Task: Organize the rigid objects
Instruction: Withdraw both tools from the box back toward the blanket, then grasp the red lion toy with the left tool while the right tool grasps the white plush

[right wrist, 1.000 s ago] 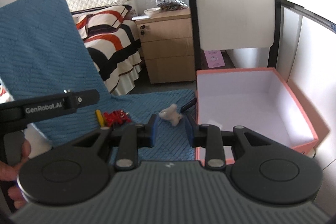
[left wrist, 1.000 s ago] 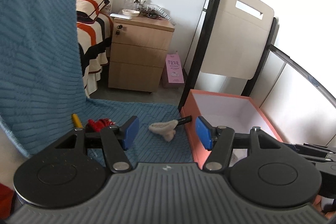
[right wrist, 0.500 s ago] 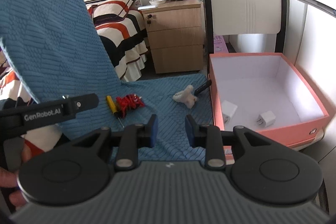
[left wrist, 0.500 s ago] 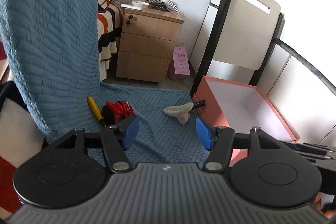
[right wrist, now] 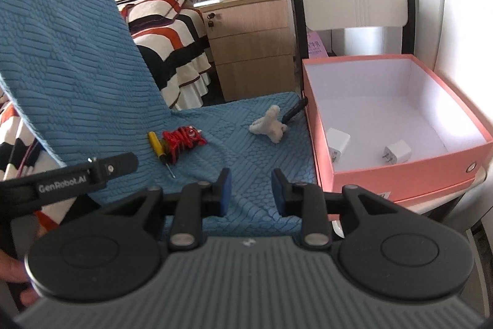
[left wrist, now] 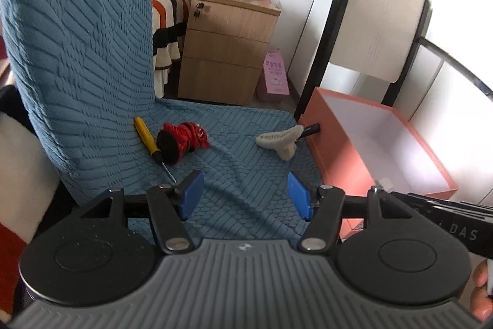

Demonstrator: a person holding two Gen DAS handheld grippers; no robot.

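Left of the frame's centre in the left wrist view, the yellow screwdriver [left wrist: 147,138] lies touching the red hair claw [left wrist: 181,140], with the cream hair claw [left wrist: 282,141] and a black stick [left wrist: 310,129] further right beside the pink box [left wrist: 336,156], which holds two white chargers [right wrist: 338,141]. The left gripper [left wrist: 245,197] hangs wide apart and empty at lower centre; the right gripper [right wrist: 249,189] is narrower, also empty. Likely risk: closing on the screwdriver could snag the claw, since they touch on the ribbed blue cover [left wrist: 246,162].
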